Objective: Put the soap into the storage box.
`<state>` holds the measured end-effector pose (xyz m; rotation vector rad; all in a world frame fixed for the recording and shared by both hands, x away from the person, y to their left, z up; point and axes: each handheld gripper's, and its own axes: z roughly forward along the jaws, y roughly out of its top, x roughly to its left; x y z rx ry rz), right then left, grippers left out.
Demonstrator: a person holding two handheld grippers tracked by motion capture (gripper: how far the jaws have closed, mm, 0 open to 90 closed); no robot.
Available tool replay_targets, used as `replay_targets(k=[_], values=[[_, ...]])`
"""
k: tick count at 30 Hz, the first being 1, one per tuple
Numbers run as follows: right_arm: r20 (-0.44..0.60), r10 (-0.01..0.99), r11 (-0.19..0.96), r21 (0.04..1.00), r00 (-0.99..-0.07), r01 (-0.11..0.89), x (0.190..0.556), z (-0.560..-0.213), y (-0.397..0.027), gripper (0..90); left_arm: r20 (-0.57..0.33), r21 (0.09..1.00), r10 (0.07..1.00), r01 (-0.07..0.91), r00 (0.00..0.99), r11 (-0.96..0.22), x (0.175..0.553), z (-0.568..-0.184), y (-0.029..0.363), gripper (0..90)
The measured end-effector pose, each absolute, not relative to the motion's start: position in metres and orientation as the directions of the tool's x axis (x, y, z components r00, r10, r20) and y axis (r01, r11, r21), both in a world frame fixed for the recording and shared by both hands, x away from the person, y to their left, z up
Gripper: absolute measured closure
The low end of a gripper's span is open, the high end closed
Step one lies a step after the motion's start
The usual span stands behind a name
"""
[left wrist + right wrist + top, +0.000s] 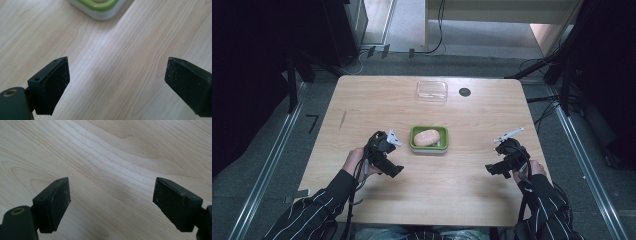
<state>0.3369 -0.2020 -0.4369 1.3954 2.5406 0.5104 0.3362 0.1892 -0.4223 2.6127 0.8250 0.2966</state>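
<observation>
The green container (429, 139) is seen just beyond the left gripper (393, 171), untouched. Both the left gripper and the right gripper (492, 169) are held released, jaws spread over bare table (452, 185).

I see a pale, light-wood table (432, 175) with wavy brown grain. At its middle sits a lime-green container (429, 139) with a whitish-grey base, holding a pinkish-beige lump (427, 137). Beyond the container lies a clear, colourless lid (432, 90), and right of that a small dark round spot (464, 92). Both grippers (384, 155) (507, 160) I guide are black with white tops. My sleeves (319, 207) are black with thin white stripes.
</observation>
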Motion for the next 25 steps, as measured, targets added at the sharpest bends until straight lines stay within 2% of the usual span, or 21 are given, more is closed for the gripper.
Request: replay_targets(k=[6,13,25], values=[[-0.008,0.844,0.498,0.386,-0.537,0.777,0.337,-0.437,-0.202,15.4,0.079,0.394,0.576,0.505,0.814,-0.768,0.326,-0.427,0.196,6.8],[-0.011,0.845,0.497,0.383,-0.535,0.778,0.337,-0.437,-0.202,15.4,0.061,0.415,0.594,0.521,0.802,-0.746,0.316,-0.426,0.201,6.9],[-0.013,0.844,0.499,0.383,-0.536,0.778,0.337,-0.438,-0.203,15.3,0.067,0.389,0.586,0.52,0.807,-0.76,0.317,-0.432,0.198,6.9]])
